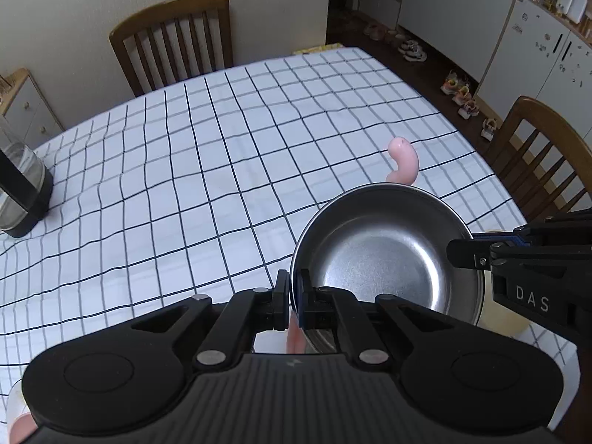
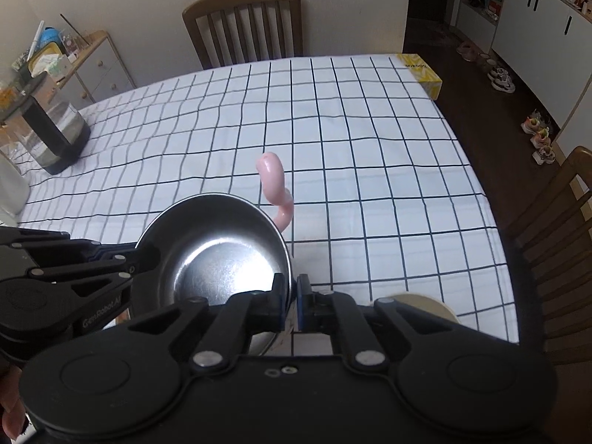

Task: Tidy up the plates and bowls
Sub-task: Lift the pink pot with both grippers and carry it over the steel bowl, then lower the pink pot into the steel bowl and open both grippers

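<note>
Kettle [image 1: 20, 188]: far left of the bowl, standing on the checked tabletop [image 1: 185, 170].
Left claw [image 1: 294, 298]: clamped on the bowl's left rim.
Bowl [image 1: 384, 255]: steel, held between both claws above the tabletop's near edge.
Pink curved thing [image 1: 403, 162]: just behind the bowl.
Right claw [image 2: 292, 298]: clamped on the bowl's right rim.
Cream dish [image 2: 425, 305]: right of the bowl, partly hidden.

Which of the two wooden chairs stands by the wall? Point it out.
The far chair, at the table's far edge, with its slatted back in front of the cream wall. The other chair sits at the table's right side, over dark floor.
</note>
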`<state>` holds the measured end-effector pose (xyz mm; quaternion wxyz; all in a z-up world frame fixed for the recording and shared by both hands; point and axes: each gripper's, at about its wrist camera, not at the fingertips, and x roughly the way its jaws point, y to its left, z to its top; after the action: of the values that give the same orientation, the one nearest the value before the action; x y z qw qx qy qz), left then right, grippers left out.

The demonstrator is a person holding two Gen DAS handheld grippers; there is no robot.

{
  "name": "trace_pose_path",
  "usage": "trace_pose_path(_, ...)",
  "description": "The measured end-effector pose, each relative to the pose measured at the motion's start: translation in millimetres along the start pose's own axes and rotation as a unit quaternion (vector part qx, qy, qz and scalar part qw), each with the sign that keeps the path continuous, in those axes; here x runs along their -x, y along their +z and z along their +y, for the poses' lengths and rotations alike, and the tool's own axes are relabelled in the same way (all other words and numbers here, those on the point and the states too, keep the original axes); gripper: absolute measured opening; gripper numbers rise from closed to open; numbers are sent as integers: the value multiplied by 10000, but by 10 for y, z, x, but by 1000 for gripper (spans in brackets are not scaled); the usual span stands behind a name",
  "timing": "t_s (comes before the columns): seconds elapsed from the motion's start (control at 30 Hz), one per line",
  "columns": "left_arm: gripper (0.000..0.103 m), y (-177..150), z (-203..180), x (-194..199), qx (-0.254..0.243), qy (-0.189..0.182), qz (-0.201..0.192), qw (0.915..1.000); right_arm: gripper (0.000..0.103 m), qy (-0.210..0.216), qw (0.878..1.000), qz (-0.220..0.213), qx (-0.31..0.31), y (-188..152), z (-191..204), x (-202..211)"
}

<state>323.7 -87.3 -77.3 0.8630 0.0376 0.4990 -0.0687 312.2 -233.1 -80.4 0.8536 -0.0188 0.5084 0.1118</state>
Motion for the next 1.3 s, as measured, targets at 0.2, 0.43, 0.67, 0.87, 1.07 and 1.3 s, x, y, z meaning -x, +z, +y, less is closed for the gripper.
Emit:
trace_pose_path(0.2,3,-93,-60,360,-92,-33,-92,9999,6,0,9999,-115,12,-104,59,354)
trace_pose_path(0.43,3,-322,-170,695,-236,-51,-40,9997,6,3,9999,-121,-33,-353,120,684)
trace_pose_path(0.67,3,-650,-310,880,-407,-156,66,9990,6,37,9999,-52,-154,-676,112,906)
trace_pose_path(0.87,4,-931,-453,910,-529,-250,242,9980,6,-26,9995,7,-315,-989,72,1019)
trace_pose_path(1.07,4,-1194,-562,853,-612,-316,434,9967,6,-14,9987,180,-478,-1296,25,1004)
trace_pose_path(1.3,4,-1375,-624,728,-690,-263,621,9953,7,-4,9978,354,-566,-1525,13,910)
